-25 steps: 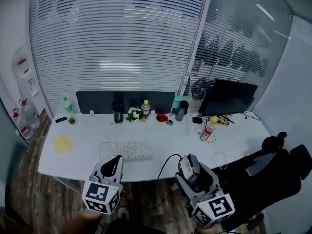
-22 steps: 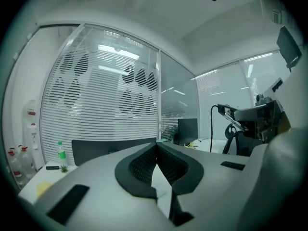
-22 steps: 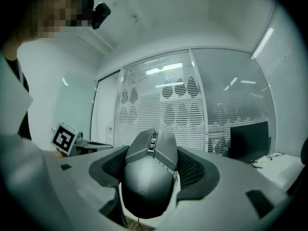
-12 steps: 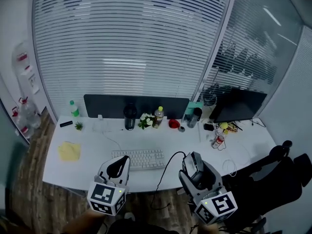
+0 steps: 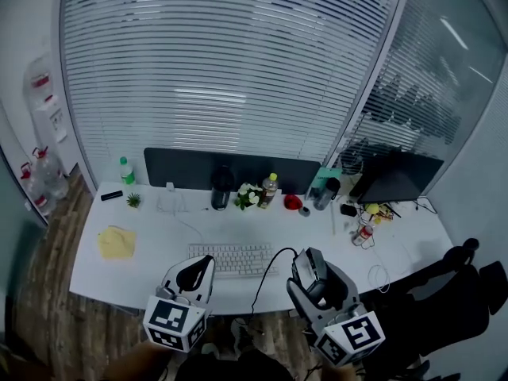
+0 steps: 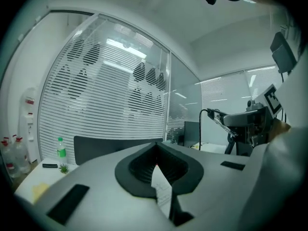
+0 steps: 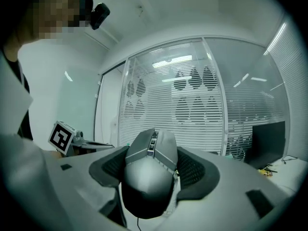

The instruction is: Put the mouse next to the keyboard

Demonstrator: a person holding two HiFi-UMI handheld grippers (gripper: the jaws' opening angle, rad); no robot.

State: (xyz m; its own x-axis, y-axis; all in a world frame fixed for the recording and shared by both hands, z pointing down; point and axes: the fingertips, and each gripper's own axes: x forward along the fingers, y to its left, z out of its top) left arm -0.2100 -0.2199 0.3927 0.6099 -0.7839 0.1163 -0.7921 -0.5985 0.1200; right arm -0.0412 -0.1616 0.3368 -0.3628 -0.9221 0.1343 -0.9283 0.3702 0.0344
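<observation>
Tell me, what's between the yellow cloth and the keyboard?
Nothing: between the yellow cloth and the keyboard the white desk lies bare, seen in the head view.

From the keyboard (image 5: 232, 259), the desk (image 5: 325, 232) lies bare at three o'clock up to a white cable loop (image 5: 379, 277) and a red can (image 5: 364, 234), and at nine o'clock up to a yellow cloth (image 5: 116, 242). At twelve o'clock bottles (image 5: 271, 189) and flowers (image 5: 248, 198) line the dark partition (image 5: 190, 169). A black cable (image 5: 260, 280) arcs past the keyboard's right end.
</observation>
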